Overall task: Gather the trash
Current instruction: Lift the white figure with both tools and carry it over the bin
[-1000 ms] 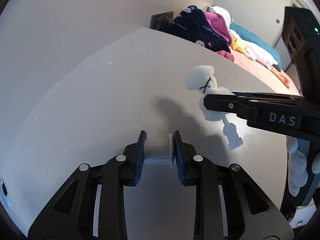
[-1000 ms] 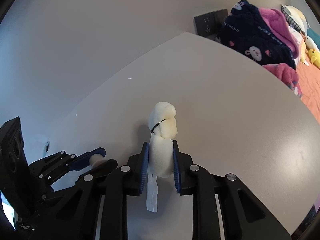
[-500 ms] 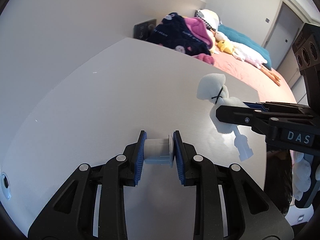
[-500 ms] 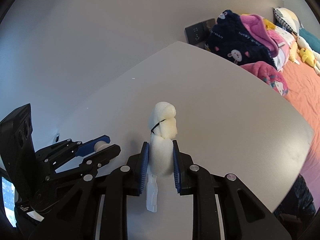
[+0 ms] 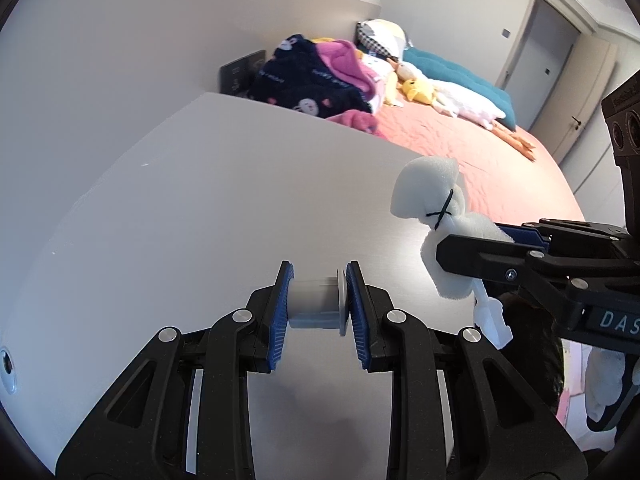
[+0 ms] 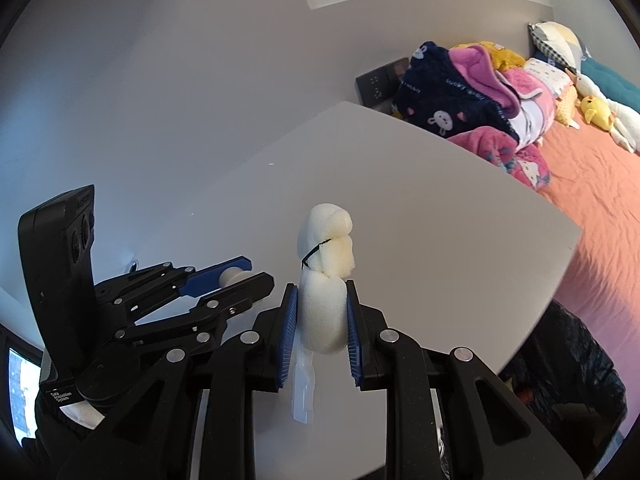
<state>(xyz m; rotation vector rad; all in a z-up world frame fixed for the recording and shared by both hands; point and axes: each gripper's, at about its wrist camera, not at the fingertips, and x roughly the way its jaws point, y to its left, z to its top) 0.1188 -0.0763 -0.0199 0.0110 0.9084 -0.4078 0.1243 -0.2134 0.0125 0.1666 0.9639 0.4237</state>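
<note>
Left gripper (image 5: 318,304): I am holding a small translucent plastic cap (image 5: 316,300) between its blue pads, the jaws narrowed onto its two ends, the flanged end against the right pad.
Plastic cap position: it is sitting crosswise between the fingertips, raised above the white table (image 5: 200,208); from the right wrist view I am seeing only its pale end (image 6: 229,276) between the left gripper (image 6: 236,274) fingers.
Right gripper (image 6: 322,320): I am gripping a white foam wad (image 6: 324,280), the jaws pressed narrow against its lower half.
Foam wad: it is standing upright out of the fingertips, with a thin black tie (image 6: 316,252) cinching it near the top; in the left wrist view the wad (image 5: 432,204) is showing beside the right gripper (image 5: 472,252).
Plastic strip (image 6: 303,388): it is hanging down below the foam between the right pads; whether it is attached to the foam I cannot tell.
Grippers together: they are hovering side by side over the table, near each other but apart.
Background: a bed with an orange cover (image 6: 592,184) is lying past the table edge, with a heap of dark blue and pink blankets (image 6: 460,100) and a yellow plush toy (image 6: 596,108) on it.
</note>
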